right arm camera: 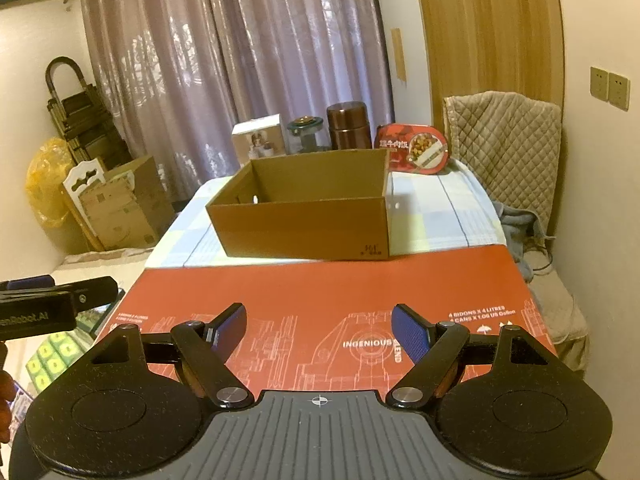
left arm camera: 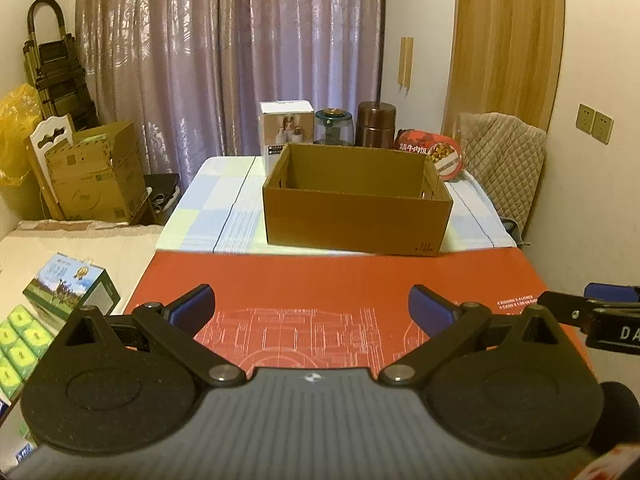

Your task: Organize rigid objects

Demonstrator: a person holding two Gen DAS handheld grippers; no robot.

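Observation:
An open, empty cardboard box (left arm camera: 356, 216) (right arm camera: 304, 220) stands on the checked cloth of the table. Behind it in a row are a white carton (left arm camera: 286, 130) (right arm camera: 258, 140), a glass jar (left arm camera: 333, 128) (right arm camera: 306, 132), a brown metal flask (left arm camera: 376, 124) (right arm camera: 347, 126) and a red food tub (left arm camera: 434, 152) (right arm camera: 414, 152). My left gripper (left arm camera: 310, 312) hangs open over the red sheet (left arm camera: 340, 280), well short of the box, nothing between its blue pads. My right gripper (right arm camera: 320, 330) is open too and empty, beside the left one.
A quilted chair back (left arm camera: 504, 160) (right arm camera: 516, 144) stands right of the table by the wall. Left of the table lie a bed, a green milk carton (left arm camera: 70, 288), green packs (left arm camera: 20, 344), stacked cardboard boxes (left arm camera: 96, 176) and a folded ladder (left arm camera: 56, 64). Curtains hang behind.

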